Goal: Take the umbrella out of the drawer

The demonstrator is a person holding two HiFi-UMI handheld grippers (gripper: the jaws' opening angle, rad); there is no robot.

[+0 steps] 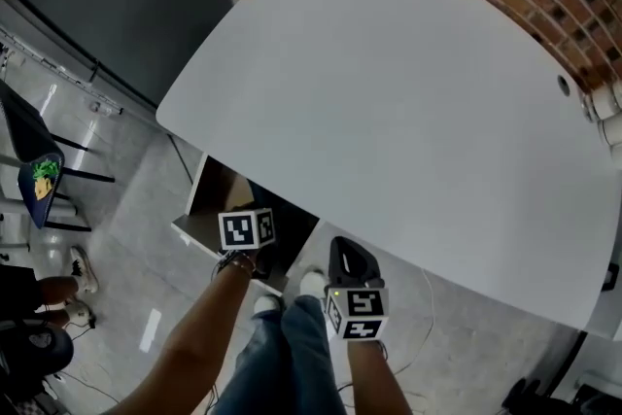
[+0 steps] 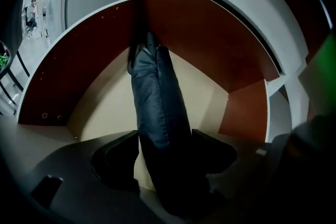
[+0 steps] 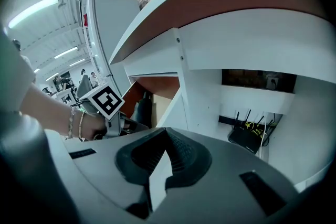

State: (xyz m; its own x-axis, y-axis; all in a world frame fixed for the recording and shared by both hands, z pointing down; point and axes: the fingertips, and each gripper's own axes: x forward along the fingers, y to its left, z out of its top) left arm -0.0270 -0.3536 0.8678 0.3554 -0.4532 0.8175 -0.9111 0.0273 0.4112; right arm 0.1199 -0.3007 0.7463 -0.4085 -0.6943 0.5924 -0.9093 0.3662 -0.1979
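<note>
Over on the left, a dark chair (image 1: 34,165) with a green print is standing on the grey floor, well apart from the action. Moving in, the drawer (image 1: 199,199) is hanging open under the near-left edge of the white table (image 1: 408,112), its reddish-brown walls and pale bottom showing. The umbrella (image 2: 157,107), dark and folded, is lying inside that drawer, running from the back corner toward the front. The left gripper (image 2: 165,136) is pointing steeply down into the drawer. Its fingers (image 2: 118,157) are standing spread wide, one on each side of the umbrella's near end, and I'm not seeing them squeeze it. Moving right, the right gripper (image 3: 167,136) is hanging in front of the table's edge, just beside the person's legs (image 1: 282,355). Its fingers are pressing together with nothing between them. From its view, the left hand (image 3: 89,126), wearing bracelets, is showing by the drawer, and a black router (image 3: 249,139) is sitting under the table at far right.
</note>
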